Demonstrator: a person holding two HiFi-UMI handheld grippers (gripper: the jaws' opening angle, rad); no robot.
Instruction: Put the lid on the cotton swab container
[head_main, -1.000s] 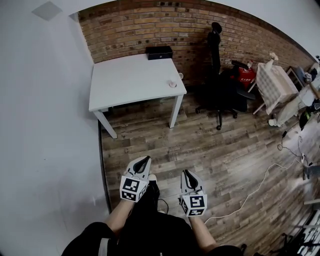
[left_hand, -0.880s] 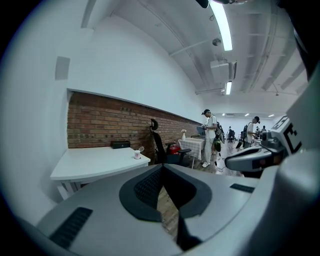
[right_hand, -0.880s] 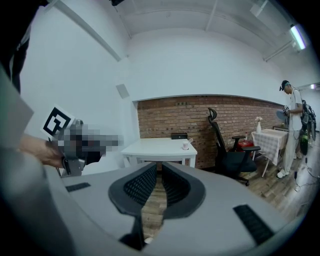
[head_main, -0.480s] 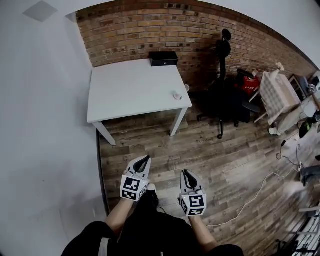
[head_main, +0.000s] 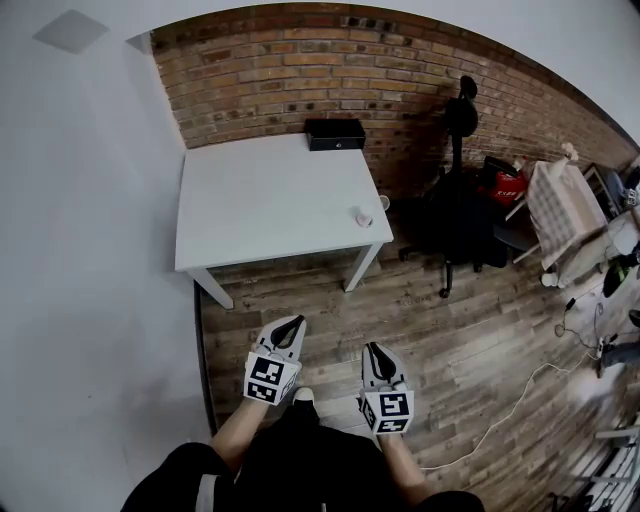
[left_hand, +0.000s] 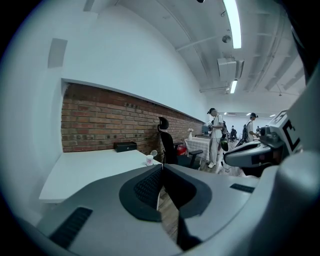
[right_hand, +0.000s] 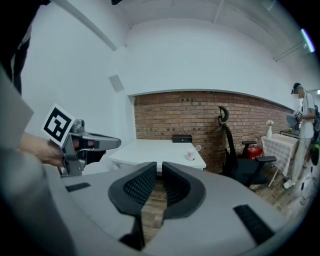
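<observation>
A small white cotton swab container (head_main: 363, 217) stands near the right front corner of the white table (head_main: 270, 200), well ahead of both grippers. Its round lid (head_main: 384, 203) shows just beyond it, at the table's right edge. The container (left_hand: 149, 159) and the lid (left_hand: 154, 153) also appear in the left gripper view. In the right gripper view the container (right_hand: 190, 155) stands with the lid (right_hand: 198, 148) beside it. My left gripper (head_main: 293, 323) and right gripper (head_main: 372, 348) are held over the wooden floor, side by side. Both are shut with nothing between their jaws.
A black box (head_main: 335, 134) sits at the table's back edge against the brick wall. A black office chair (head_main: 455, 200) stands right of the table, with a cloth-covered table (head_main: 560, 205) farther right. Cables (head_main: 510, 400) lie on the floor at right. A white wall runs along the left.
The table has drawn nearer and sits lower in the head view. Both grippers keep their place in front of the body, still shut.
</observation>
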